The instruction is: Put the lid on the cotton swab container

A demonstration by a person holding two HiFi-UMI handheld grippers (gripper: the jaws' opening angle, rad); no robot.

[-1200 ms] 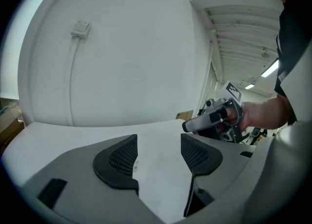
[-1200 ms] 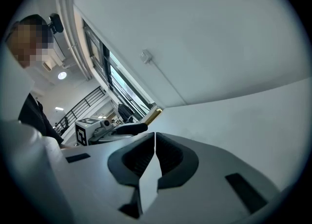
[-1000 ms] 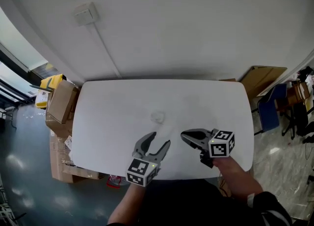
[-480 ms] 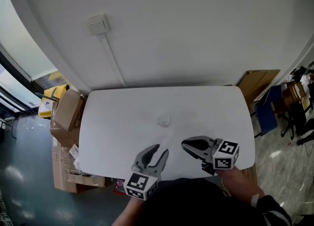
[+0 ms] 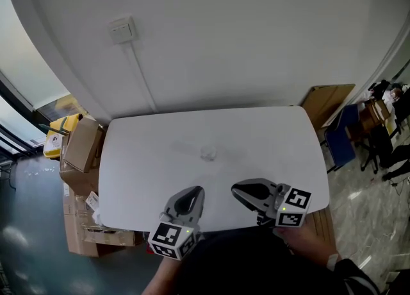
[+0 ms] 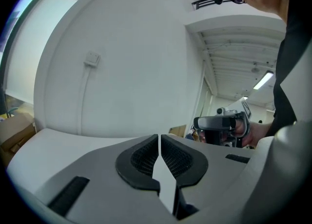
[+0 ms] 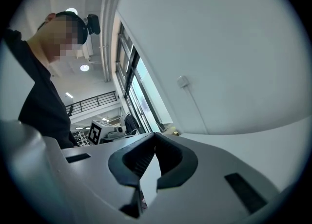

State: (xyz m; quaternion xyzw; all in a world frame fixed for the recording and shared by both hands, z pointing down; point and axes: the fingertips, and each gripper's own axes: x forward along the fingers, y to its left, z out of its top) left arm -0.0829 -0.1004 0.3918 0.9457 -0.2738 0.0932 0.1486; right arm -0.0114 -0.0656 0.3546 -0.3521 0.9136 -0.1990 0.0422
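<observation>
On the white table [image 5: 141, 159] a small clear round thing [image 5: 207, 153] sits near the middle; it is too faint to tell whether it is the cotton swab container or its lid. My left gripper [image 5: 191, 192] [image 6: 160, 136] hovers at the near edge, its jaws shut with nothing between them. The right gripper [image 5: 237, 191] [image 7: 155, 134] is beside it, also at the near edge, jaws together and empty. Both grippers are well short of the clear thing. In the left gripper view the right gripper [image 6: 222, 124] shows off to the right.
Cardboard boxes [image 5: 80, 143] and a yellow item [image 5: 54, 138] stand on the floor left of the table. A flat cardboard sheet [image 5: 323, 102] and a blue chair [image 5: 341, 136] are at the right. A wall socket [image 5: 122, 29] with a cable is on the wall behind.
The left gripper's jaws have closed from wide open to shut. Both grippers have drawn back slightly toward the table's near edge.
</observation>
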